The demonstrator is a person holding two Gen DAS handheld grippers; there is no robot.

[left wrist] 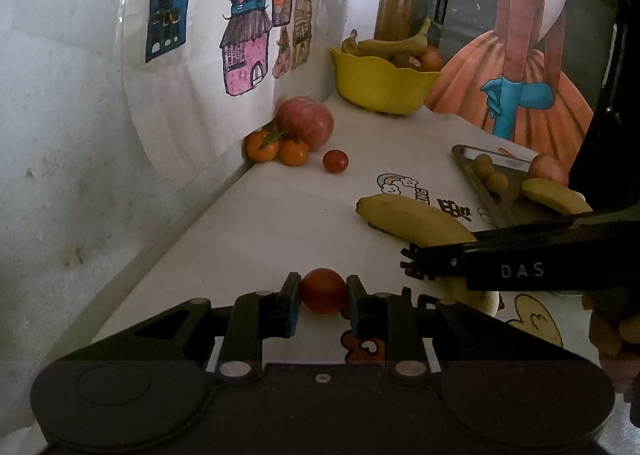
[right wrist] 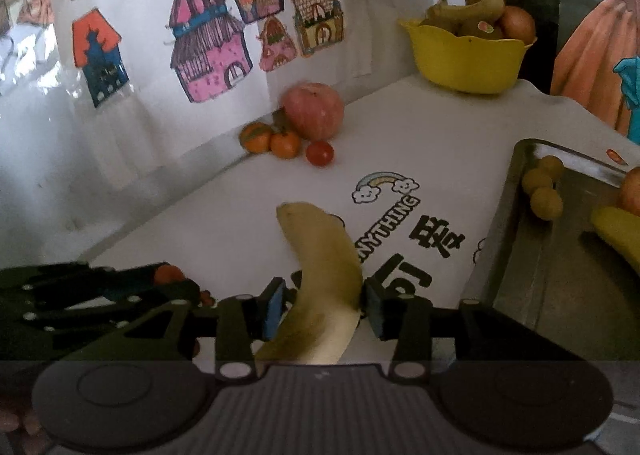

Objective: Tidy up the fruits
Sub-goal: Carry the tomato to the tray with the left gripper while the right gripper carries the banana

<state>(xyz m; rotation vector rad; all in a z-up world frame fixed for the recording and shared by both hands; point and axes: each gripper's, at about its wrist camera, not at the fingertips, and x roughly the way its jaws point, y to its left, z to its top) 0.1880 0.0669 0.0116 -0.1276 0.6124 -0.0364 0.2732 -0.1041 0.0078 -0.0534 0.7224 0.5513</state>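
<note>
My left gripper [left wrist: 323, 295] is shut on a small red tomato [left wrist: 323, 291], low over the white printed tablecloth [left wrist: 256, 223]. A yellow banana [right wrist: 324, 275] lies on the cloth between the pads of my right gripper [right wrist: 324, 307]. A thin gap shows at the left pad, so the right gripper stands open around the banana. In the left wrist view the right gripper [left wrist: 414, 263] comes in from the right over that banana [left wrist: 416, 223]. In the right wrist view the left gripper [right wrist: 100, 291] is at the left edge with the tomato [right wrist: 168, 273].
An apple [left wrist: 306, 121], two tangerines [left wrist: 276, 147] and another small tomato [left wrist: 335, 161] sit by the wall. A yellow bowl [left wrist: 380, 87] at the back holds bananas and round fruit. A metal tray [right wrist: 516, 223] on the right holds small yellow fruits [right wrist: 544, 191], a banana and an apple.
</note>
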